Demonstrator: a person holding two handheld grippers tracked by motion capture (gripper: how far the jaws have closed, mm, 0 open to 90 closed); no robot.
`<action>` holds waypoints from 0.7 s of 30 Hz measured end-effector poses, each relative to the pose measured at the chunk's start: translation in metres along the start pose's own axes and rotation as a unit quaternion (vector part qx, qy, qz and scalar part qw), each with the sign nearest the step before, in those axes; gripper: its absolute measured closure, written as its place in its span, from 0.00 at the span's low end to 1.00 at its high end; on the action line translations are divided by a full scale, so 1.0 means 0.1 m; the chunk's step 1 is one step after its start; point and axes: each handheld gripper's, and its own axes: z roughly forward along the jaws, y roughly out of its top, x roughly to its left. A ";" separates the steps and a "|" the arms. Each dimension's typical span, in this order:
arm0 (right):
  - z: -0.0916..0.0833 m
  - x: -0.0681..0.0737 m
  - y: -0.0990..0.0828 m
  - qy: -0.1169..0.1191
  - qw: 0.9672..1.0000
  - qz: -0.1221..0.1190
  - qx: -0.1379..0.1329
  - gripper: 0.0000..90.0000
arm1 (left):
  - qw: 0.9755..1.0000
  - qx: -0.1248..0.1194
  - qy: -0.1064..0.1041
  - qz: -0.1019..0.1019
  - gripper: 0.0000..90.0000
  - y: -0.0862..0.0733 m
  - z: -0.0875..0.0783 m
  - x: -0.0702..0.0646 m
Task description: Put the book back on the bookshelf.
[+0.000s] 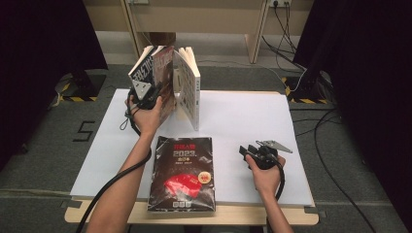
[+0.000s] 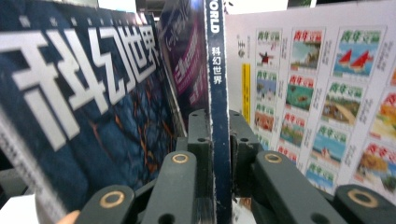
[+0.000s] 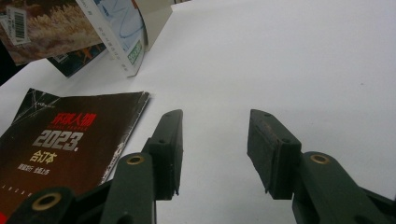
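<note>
Dark blue magazine (image 1: 154,73) with white lettering, standing upright on its lower edge, spine (image 2: 218,116) clamped, near the bench's (image 1: 252,116) far left corner, beside a white book.

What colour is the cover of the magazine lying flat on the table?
Black, with red artwork; the high view shows it best.

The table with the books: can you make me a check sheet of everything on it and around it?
Surface: white table top, wooden edge at the front.
Job's things: dark magazine standing upright, clamped by its spine; more upright books beside it, including a white book.
Clutter: black 2023 book lying flat near the front edge.
Grippers: left tool shut on the dark magazine; right tool open over bare table, holding nothing.
Cables: one black cable trails along the left forearm; more on the floor at right.
Surroundings: grey carpet, black curtains either side, wooden furniture behind.
</note>
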 end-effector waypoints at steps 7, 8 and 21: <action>0.00 0.01 0.00 0.003 1.000 0.005 0.002 0.62 | 0.999 0.040 -0.009 -0.005 0.90 -0.04 -0.13 0.03; 0.00 0.01 0.00 0.003 1.000 0.006 0.001 0.62 | 0.999 0.046 -0.012 -0.006 0.89 -0.04 -0.14 0.04; 0.00 -0.01 -0.01 0.007 1.000 0.012 0.002 0.62 | 0.998 0.045 -0.035 -0.031 0.83 0.06 -0.20 0.13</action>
